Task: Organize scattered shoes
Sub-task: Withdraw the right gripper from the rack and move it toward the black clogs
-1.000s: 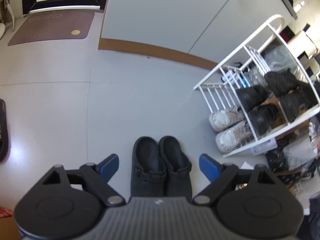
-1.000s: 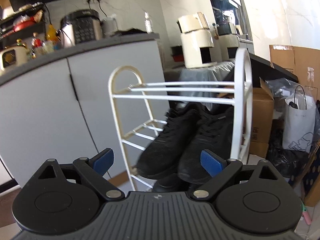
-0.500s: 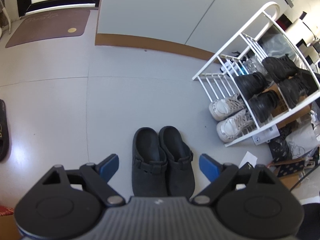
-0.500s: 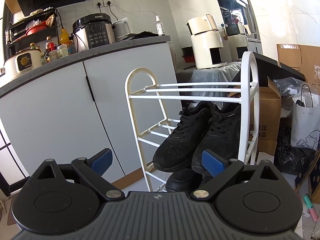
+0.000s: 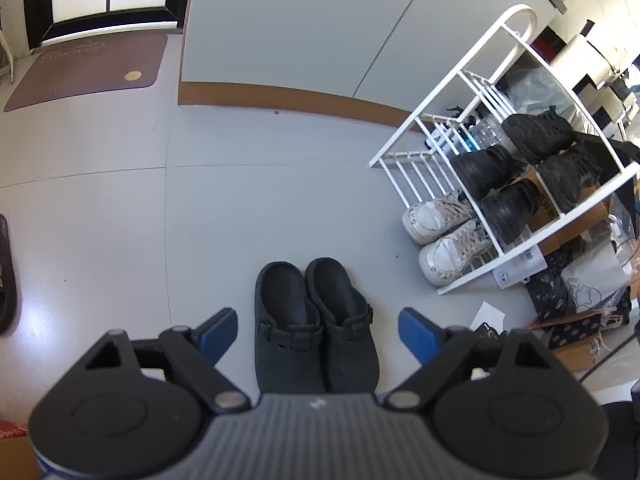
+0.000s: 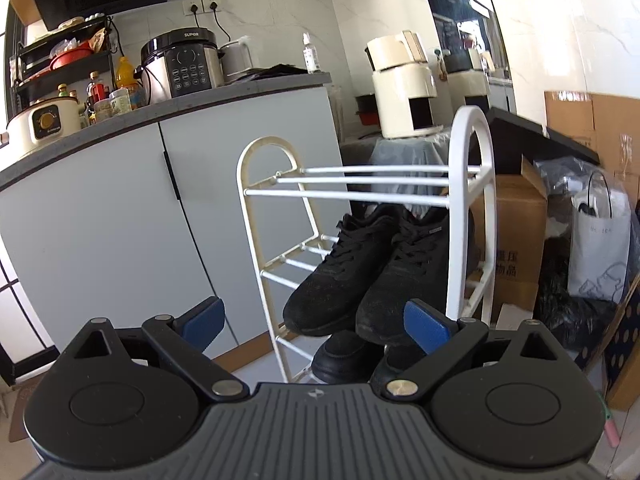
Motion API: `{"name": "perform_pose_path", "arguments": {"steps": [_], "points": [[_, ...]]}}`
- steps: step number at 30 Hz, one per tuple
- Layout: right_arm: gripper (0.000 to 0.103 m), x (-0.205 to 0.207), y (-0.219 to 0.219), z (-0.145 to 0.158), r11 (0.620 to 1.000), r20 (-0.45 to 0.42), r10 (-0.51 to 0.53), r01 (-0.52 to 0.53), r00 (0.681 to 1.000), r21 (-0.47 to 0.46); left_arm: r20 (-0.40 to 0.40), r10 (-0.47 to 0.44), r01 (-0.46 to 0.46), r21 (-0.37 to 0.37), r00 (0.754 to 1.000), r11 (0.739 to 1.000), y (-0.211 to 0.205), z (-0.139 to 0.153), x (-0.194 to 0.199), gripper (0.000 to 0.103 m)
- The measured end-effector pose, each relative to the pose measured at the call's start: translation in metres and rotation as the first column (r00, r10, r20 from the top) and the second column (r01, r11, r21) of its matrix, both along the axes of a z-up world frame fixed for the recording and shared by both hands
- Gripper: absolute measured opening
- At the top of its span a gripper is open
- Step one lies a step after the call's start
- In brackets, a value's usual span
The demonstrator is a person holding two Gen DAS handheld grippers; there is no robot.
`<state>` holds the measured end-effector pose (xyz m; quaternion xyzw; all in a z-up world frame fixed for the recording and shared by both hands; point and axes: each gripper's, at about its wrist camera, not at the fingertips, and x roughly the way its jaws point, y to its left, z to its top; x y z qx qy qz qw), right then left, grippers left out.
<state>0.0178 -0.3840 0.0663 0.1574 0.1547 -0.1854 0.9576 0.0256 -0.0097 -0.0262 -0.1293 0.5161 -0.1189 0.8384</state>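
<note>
A pair of black clogs (image 5: pixel 316 328) lies side by side on the grey floor, right below my left gripper (image 5: pixel 318 332), which hangs open above them with nothing between its blue pads. To the right stands a white shoe rack (image 5: pixel 452 92) holding white sneakers (image 5: pixel 440 236), black shoes (image 5: pixel 496 184) and black trainers (image 5: pixel 544 136). My right gripper (image 6: pixel 316 318) is open and empty, facing the white shoe rack (image 6: pixel 360 192) from the front, where a pair of black trainers (image 6: pixel 372 276) sits on the middle shelf and black shoes (image 6: pixel 344 358) rest on the shelf below.
A dark slipper (image 5: pixel 6 280) lies at the left edge of the floor. A brown doormat (image 5: pixel 88 68) lies by the door. Grey cabinets (image 6: pixel 120 220) stand left of the rack. Cardboard boxes (image 6: pixel 516 248), bags (image 6: pixel 596 248) and loose clutter (image 5: pixel 572 300) crowd its right side.
Both grippers have drawn back a little. The clogs and the rack look smaller and farther in both views. Both grippers have stayed open.
</note>
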Motion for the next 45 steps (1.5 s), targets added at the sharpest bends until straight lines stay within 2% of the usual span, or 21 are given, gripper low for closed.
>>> {"name": "perform_pose_path", "arguments": {"steps": [13,18,24,32,42,45], "points": [[0.099,-0.009,0.016,-0.008,0.997,-0.044,0.073,-0.073,0.996,0.003,0.002,-0.034,0.034,0.0,0.999,0.999,-0.01,-0.001,-0.017,0.089],[0.099,-0.011,0.022,-0.016,0.992,-0.091,0.126,-0.123,0.988,0.031,0.028,-0.011,0.01,0.01,1.0,1.0,-0.008,0.004,-0.022,0.089],[0.099,-0.007,0.041,-0.027,0.975,-0.161,0.217,-0.22,0.963,0.001,0.041,-0.012,0.011,0.031,0.999,0.999,-0.008,0.004,-0.023,0.089],[0.099,-0.001,0.05,-0.045,0.946,-0.241,0.322,-0.323,0.915,0.038,0.028,-0.029,0.027,0.06,0.999,0.998,-0.016,-0.004,-0.018,0.089],[0.099,0.021,0.045,-0.068,0.923,-0.351,0.381,-0.372,0.856,0.095,0.016,-0.071,0.07,0.073,0.997,0.995,-0.03,-0.011,-0.01,0.089],[0.099,0.025,0.052,-0.076,0.917,-0.382,0.392,-0.39,0.837,0.086,0.006,-0.086,0.085,0.076,0.996,0.993,-0.035,-0.016,-0.004,0.089]]}}
